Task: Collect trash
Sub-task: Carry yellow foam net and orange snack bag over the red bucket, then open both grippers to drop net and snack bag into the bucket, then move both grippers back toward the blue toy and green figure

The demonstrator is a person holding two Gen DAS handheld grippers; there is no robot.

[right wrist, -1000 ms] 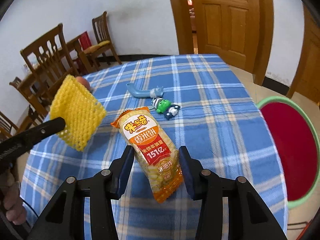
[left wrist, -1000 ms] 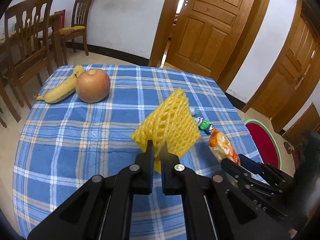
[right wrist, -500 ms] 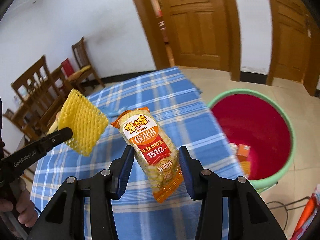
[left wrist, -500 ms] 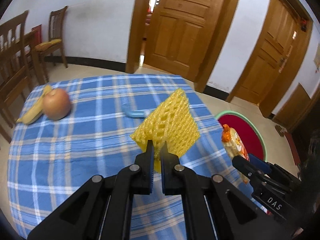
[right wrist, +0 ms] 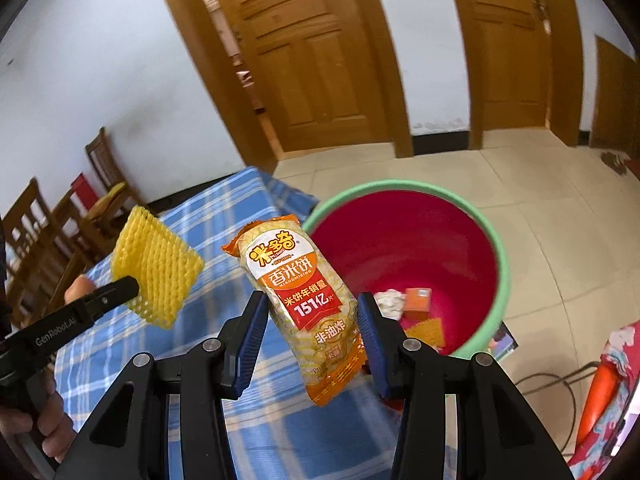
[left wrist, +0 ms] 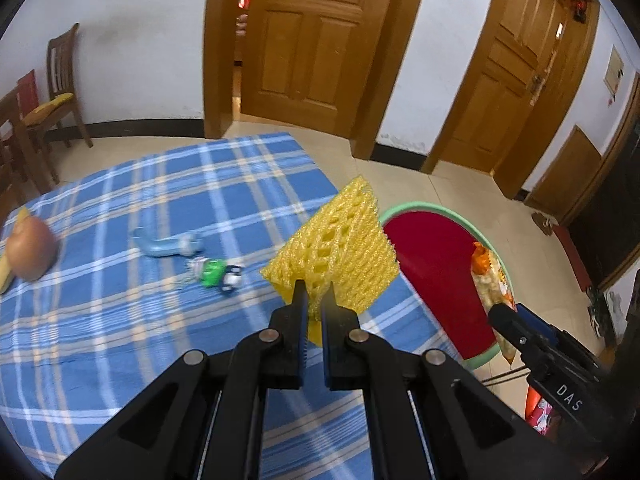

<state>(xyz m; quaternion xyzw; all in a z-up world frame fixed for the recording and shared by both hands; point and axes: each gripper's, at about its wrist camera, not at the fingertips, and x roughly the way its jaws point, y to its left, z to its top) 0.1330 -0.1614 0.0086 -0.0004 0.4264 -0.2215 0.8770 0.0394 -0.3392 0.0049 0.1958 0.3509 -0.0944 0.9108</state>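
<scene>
The left gripper (left wrist: pixel 314 294) is clenched on the lower corner of a yellow foam fruit net (left wrist: pixel 336 252), which stands up from the fingertips above the edge of the blue checked tablecloth (left wrist: pixel 160 320); the right gripper (right wrist: pixel 312 320) grasps a rice-cracker packet (right wrist: pixel 304 300) by its sides, its blue pads pressed against the wrapper, the packet tilted with its printed face toward the camera. Only the left wrist view shows what lies on the table: an apple (left wrist: pixel 30 252) at the far left with a banana (left wrist: pixel 8 276) just beside it (only an end of it shows), a pale blue toy (left wrist: pixel 168 245) and, near that, a small green toy (left wrist: pixel 216 274); the same view shows the red bin with a green rim (left wrist: pixel 436 276) just off the table's edge, its floor hidden, and the right gripper's tip with the packet over the bin's near rim. Only the right wrist view looks down into the bin (right wrist: pixel 400 248): a crumpled white scrap (right wrist: pixel 390 302), an orange carton (right wrist: pixel 418 298) and a yellow net piece (right wrist: pixel 426 330) lie on its floor; it also shows the packet hanging between table edge and bin, the net to its left over the cloth, and a hand (right wrist: pixel 36 420) on the left gripper's handle at the lower left; wooden chairs (right wrist: pixel 104 184) and doors (right wrist: pixel 320 60) stand behind.
</scene>
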